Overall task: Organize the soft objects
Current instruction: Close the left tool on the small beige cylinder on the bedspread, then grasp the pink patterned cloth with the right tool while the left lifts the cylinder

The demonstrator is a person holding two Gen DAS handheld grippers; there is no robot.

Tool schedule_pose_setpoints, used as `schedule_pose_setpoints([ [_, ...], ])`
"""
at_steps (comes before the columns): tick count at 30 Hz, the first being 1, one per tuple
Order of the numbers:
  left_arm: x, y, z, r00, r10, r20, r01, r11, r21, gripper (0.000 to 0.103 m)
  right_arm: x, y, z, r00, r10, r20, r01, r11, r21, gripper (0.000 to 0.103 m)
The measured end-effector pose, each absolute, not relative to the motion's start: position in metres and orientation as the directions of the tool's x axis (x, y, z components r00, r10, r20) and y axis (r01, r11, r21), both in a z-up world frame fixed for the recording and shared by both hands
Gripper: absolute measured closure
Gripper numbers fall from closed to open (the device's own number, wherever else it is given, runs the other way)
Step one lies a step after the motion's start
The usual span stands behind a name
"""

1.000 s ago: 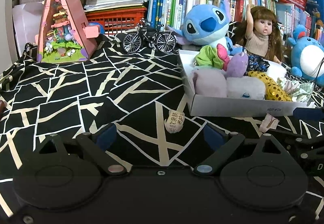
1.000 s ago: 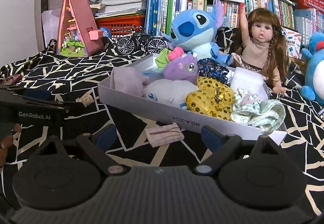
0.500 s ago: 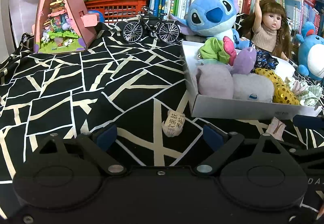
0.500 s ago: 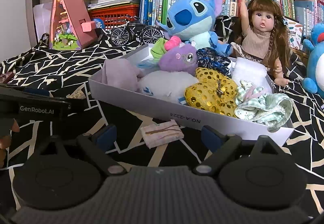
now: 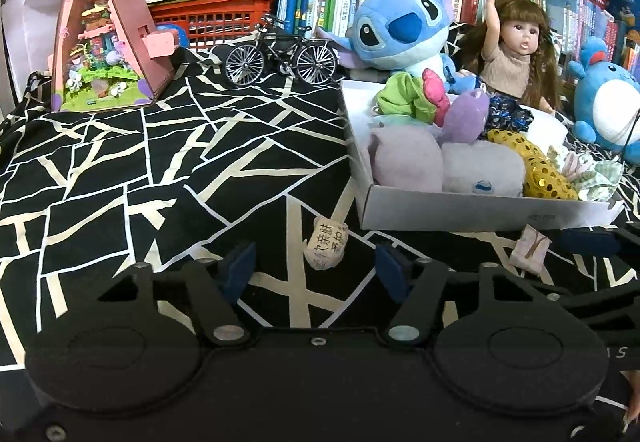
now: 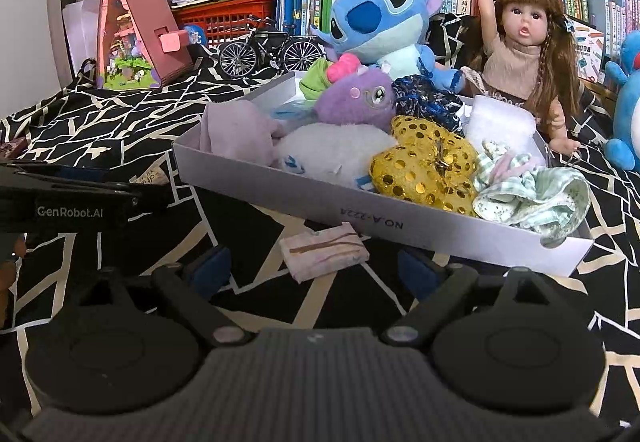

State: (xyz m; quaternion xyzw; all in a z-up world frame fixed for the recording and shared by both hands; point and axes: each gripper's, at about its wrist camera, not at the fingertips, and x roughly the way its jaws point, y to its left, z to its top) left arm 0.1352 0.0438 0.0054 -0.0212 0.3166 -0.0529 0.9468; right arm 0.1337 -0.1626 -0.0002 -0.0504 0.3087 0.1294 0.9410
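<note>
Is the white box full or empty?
Full. The white box is piled with soft things: a purple plush, a gold sequin pouch, and cloths reaching over its rim.

Left gripper (image 5: 316, 268): matte black body, two round housings, angled link arms with silver rivets, dark blue pads (image 5: 239, 269). Right gripper (image 6: 314, 268): ribbed grey-black casing, same round housings, blue pads (image 6: 211, 269). White "GenRobot.AI" lettering on side of left gripper, seen from right wrist.
</note>
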Motion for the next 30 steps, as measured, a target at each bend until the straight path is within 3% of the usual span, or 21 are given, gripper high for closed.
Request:
schedule_pose_setpoints([
  [10,0.136,0.045,0.007,0.796,-0.146,-0.588,0.106,0.989,-0.103,0.068,0.135,-0.168,0.006,0.782,0.218,-0.583,-0.279,0.96,-0.015,0.021],
  [12,0.136,0.044,0.007,0.795,-0.149,-0.589,0.108,0.989,-0.105,0.084,0.135,-0.168,0.006,0.782,0.221,-0.583,-0.289,0.957,-0.024,0.025],
  [14,0.135,0.043,0.007,0.79,-0.156,-0.593,0.117,0.988,-0.104,0.085,0.135,-0.167,0.006,0.778,0.23,-0.585,-0.307,0.951,-0.033,0.03],
  [17,0.131,0.04,0.008,0.785,-0.172,-0.595,0.138,0.985,-0.102,0.085,0.133,-0.166,0.007,0.773,0.242,-0.586,-0.33,0.943,-0.047,0.052],
  [30,0.099,0.024,0.017,0.765,-0.263,-0.588,0.265,0.96,-0.085,0.085,0.118,-0.17,0.014,0.779,0.269,-0.566,-0.356,0.933,-0.046,0.052],
])
